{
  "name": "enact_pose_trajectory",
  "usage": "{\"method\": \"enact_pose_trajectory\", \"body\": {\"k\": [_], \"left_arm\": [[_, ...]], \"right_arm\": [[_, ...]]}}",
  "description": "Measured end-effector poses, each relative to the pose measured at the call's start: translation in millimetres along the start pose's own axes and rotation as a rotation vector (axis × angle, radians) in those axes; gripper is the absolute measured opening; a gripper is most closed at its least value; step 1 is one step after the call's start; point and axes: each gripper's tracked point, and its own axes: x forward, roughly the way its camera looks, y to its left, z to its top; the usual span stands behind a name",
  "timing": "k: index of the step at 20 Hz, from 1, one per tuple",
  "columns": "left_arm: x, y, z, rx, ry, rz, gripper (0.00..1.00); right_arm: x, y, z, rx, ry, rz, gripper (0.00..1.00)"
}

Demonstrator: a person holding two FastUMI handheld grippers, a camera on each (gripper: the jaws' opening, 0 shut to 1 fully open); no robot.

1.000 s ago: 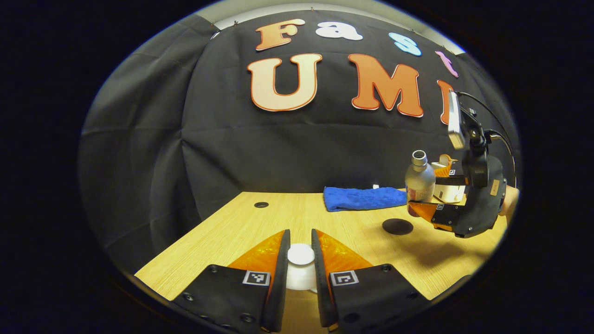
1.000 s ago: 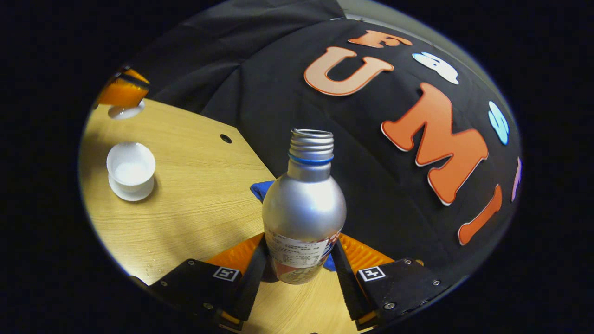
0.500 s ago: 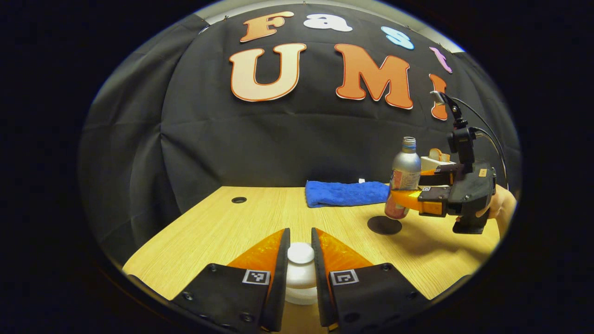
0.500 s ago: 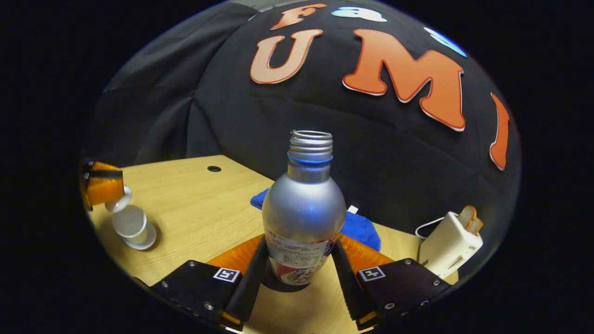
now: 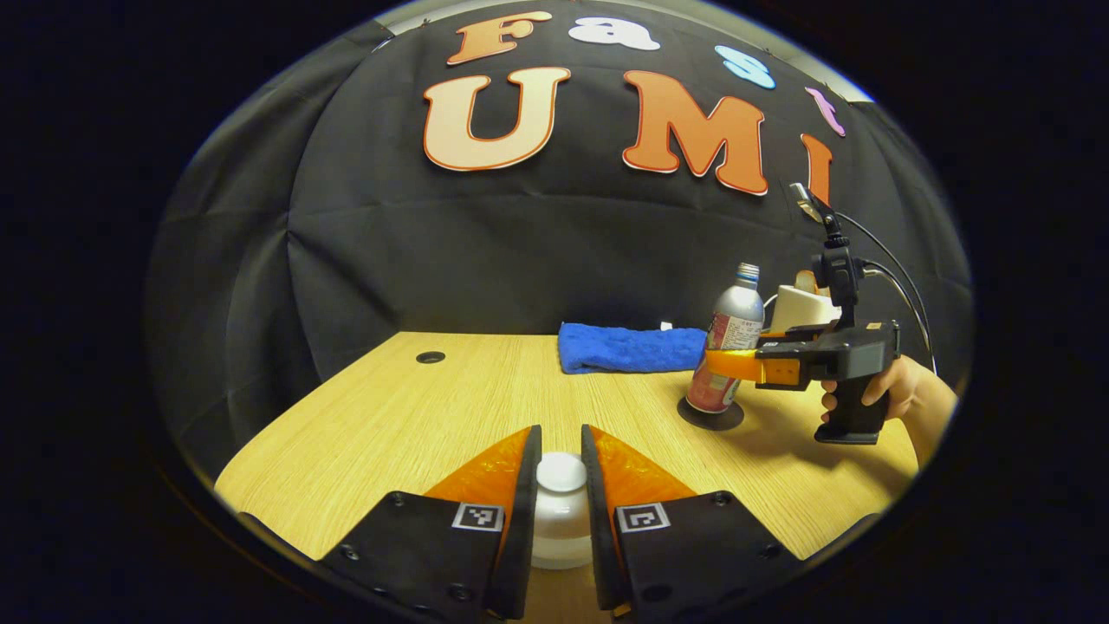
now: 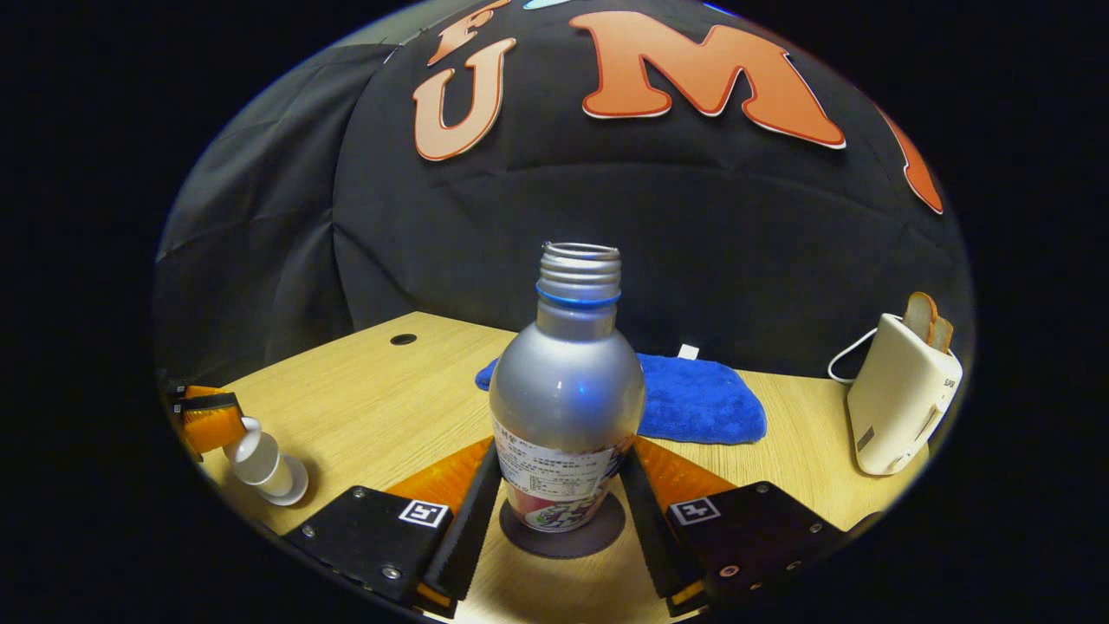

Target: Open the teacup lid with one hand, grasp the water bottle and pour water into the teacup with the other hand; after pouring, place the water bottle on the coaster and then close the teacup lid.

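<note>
And down it comes: the water bottle [image 6: 567, 407], which hung tilted in the air a second ago, now stands upright with its base on the dark round coaster [image 6: 563, 529]. The right gripper [image 6: 561, 511] has both fingers pressed against the bottle's lower body, one on each side, gripping it just above the coaster. The bottle's mouth is uncapped (threaded neck, blue ring beneath it).

In the left gripper view the same bottle [image 5: 730, 342] sits on the coaster [image 5: 710, 415] with the right gripper [image 5: 736, 366] clamped around its middle, a hand [image 5: 892, 394] wrapped round the handle behind it.

The left gripper [image 5: 560, 511] has its fingers closed on the knob of the white teacup lid [image 5: 560, 511], holding it between them. In the right gripper view, far left of the coaster, that left gripper [image 6: 208, 425] is at the teacup [image 6: 260, 459], which sits on its saucer [image 6: 295, 485] on the wooden surface [image 6: 381, 399]; the lid [image 6: 247, 426] is close over the cup, though whether it touches the rim I cannot tell.

Beyond the coaster lies a blue cloth [image 6: 693, 399], and to the coaster's right stands a white toaster [image 6: 901, 407] with bread poking out of the top.
</note>
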Motion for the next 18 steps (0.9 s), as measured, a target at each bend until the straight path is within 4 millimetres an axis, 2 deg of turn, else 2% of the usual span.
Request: {"method": "enact_pose_trajectory", "body": {"k": [1, 3, 4, 5, 9, 10, 11, 12, 14, 15, 16, 18], "left_arm": [[-1.0, -1.5, -6.6, 0.006, 0.008, 0.001, 0.33], [-3.0, -4.3, -12.5, 0.010, 0.023, 0.002, 0.33], [-3.3, -5.9, -12.2, 0.011, 0.027, 0.003, 0.33], [-2.5, -8.5, -11.4, 0.010, 0.028, 0.002, 0.33], [-1.3, -9.1, -14.6, 0.017, 0.029, 0.018, 0.33], [-1.8, -8.5, -13.0, 0.015, 0.021, 0.016, 0.29], [-2.8, -7.7, -13.6, 0.013, 0.024, 0.016, 0.29], [-3.1, -7.7, -13.3, 0.013, 0.019, 0.018, 0.33], [-2.0, -8.3, -13.1, 0.016, 0.017, 0.027, 0.34], [-1.1, -7.8, -13.5, 0.019, 0.020, 0.036, 0.35], [-2.1, -7.6, -13.3, 0.023, 0.019, 0.046, 0.37], [-2.9, -4.7, -10.6, 0.032, 0.002, 0.062, 0.46]], "right_arm": [[1.1, -0.6, 0.2, -0.003, -0.003, -0.005, 0.78], [4.5, -1.3, -2.3, -0.021, -0.003, -0.008, 0.78], [4.1, -0.9, -5.3, -0.033, 0.002, -0.008, 0.74], [4.3, -1.4, -6.8, -0.045, 0.006, -0.012, 0.78], [4.1, -1.3, -8.2, -0.053, 0.000, -0.015, 0.78], [4.6, -0.7, -8.1, -0.051, 0.000, -0.015, 0.78], [4.7, -0.7, -7.7, -0.049, 0.000, -0.015, 0.78], [4.9, -0.8, -8.2, -0.048, 0.000, -0.016, 0.78], [4.6, -0.8, -8.0, -0.051, 0.000, -0.018, 0.78], [5.1, -1.1, -7.8, -0.051, 0.000, -0.018, 0.75], [5.9, -1.8, -8.6, -0.047, 0.001, -0.019, 0.78], [6.5, -3.8, -7.9, -0.025, 0.004, -0.019, 0.78]]}}
